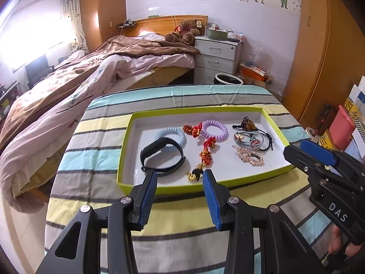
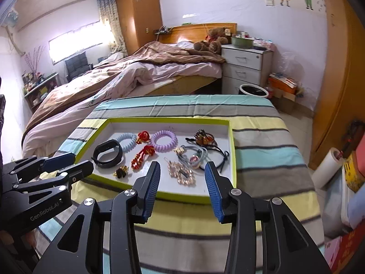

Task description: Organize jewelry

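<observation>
A shallow white tray with a lime-green rim [image 1: 124, 155] is seen lying on a surface covered by a striped cloth [image 1: 173, 219]. The jewelry is gathered inside the tray. A black wristband [image 1: 162, 157] lies toward its left side, overlapping a pale blue spiral hair tie [image 1: 170, 135]. A purple spiral hair tie [image 1: 215, 130] is placed farther back, with red knotted ornaments [image 1: 206, 150] strung between and in front of the two ties. A small black-and-gold piece [image 1: 195, 175] rests near the front wall. On the right side, grey and black hair ties with charms [image 1: 251, 138] are bunched together, and a rose-gold beaded piece [image 1: 249, 157] lies in front of them.

The left hand-held gripper [image 1: 180, 182] is held just before the tray's front wall, its jaws apart and nothing between them. The right hand-held gripper [image 2: 182, 178] is likewise spread wide and empty, poised over the tray's near right edge. A bed [image 1: 91, 73] and a white drawer unit [image 1: 216, 57] are seen behind the surface.
</observation>
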`<state>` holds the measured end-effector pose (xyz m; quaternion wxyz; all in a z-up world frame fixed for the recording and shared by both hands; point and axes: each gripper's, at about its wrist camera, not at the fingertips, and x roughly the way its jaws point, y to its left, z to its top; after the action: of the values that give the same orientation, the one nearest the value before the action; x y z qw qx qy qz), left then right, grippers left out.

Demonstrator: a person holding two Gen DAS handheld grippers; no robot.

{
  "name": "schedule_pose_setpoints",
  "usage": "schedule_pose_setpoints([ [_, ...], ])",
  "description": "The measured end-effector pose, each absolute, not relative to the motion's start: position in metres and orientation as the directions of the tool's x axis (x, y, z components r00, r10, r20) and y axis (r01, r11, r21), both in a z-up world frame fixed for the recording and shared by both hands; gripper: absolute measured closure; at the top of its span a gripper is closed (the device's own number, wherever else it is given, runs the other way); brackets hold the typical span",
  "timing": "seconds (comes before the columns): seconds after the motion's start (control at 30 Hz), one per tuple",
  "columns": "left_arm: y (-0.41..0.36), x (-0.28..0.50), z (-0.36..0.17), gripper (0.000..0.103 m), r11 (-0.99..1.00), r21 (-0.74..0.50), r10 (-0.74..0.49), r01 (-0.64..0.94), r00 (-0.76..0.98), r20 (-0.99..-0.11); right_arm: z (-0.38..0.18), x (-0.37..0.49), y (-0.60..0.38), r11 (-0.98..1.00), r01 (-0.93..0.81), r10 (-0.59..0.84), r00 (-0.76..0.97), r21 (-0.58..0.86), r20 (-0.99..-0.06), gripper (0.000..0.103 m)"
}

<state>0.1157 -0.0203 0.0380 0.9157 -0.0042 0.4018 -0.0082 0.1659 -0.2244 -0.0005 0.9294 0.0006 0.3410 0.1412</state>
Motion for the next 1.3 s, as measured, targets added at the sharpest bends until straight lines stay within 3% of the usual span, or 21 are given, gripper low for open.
schedule_pose_setpoints([
  [1.3,-0.021,0.089,0.039,0.062,0.999,-0.024,-0.003,-0.021,0.684,-0.730,-0.007,0.135,-0.228,0.966,-0.237,0.246,0.733,0.101,-0.634,0.061],
])
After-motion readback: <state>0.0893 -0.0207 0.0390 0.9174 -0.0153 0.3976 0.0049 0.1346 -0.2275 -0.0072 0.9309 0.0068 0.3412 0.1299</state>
